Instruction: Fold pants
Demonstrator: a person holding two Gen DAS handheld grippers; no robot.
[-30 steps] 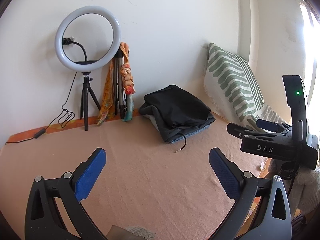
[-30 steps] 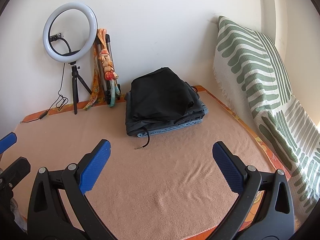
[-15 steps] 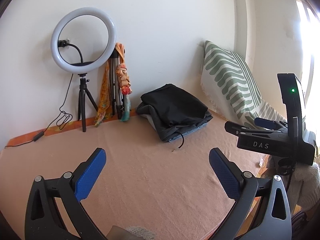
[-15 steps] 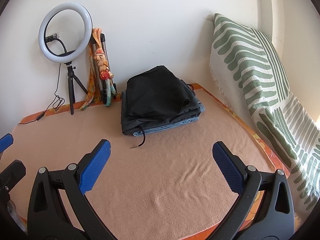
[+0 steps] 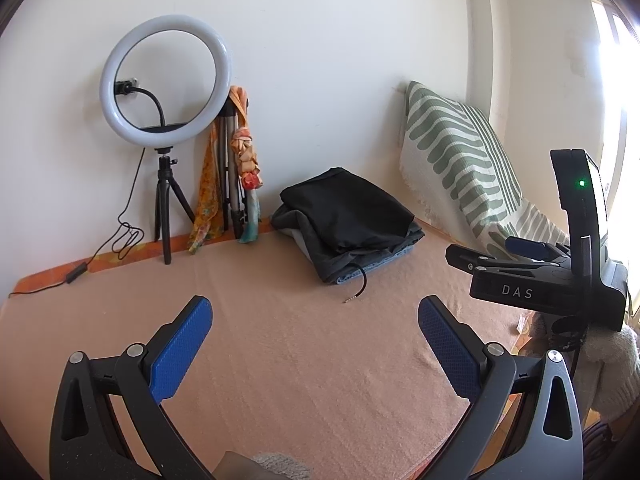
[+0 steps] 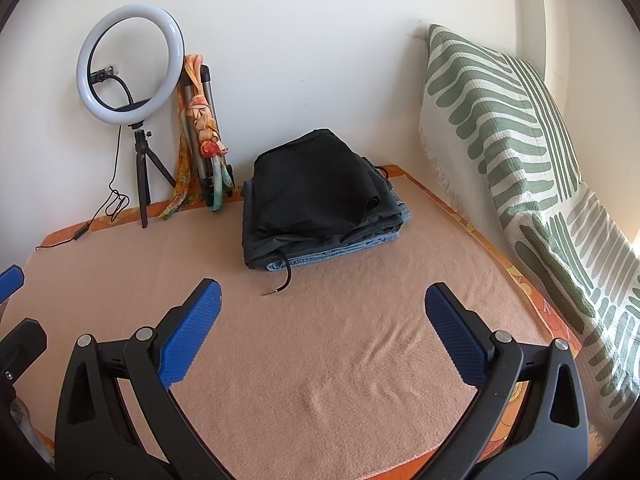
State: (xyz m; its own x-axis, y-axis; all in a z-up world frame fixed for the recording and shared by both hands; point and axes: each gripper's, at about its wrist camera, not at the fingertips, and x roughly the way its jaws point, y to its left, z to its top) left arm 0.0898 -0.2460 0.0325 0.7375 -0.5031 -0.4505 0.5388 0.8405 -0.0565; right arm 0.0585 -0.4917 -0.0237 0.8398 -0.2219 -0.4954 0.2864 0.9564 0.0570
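Across the full width of both views lies a peach blanket (image 6: 320,360), flat apart from shallow creases near the right gripper. Along its right edge a green-and-white striped cushion (image 6: 500,120) leans against the wall. At the far centre of the blanket sits the pile of folded pants (image 6: 316,196): a black pair on top, dark grey beneath, and a light blue denim layer at the bottom. A black drawstring (image 6: 285,276) hangs from the near edge of the pile and ends on the blanket. At the far left, against the wall, a ring light (image 6: 130,64) stands on a small black tripod, with a folded tripod wrapped in an orange scarf (image 6: 204,136) just beside it on the right.

Both tools are held above the near blanket, well apart from the pile. The left gripper (image 5: 316,344) has its blue pads spread wide, with nothing between them. The right gripper (image 6: 322,332) is likewise spread wide and holds nothing; its side profile appears at the right of the left wrist view.
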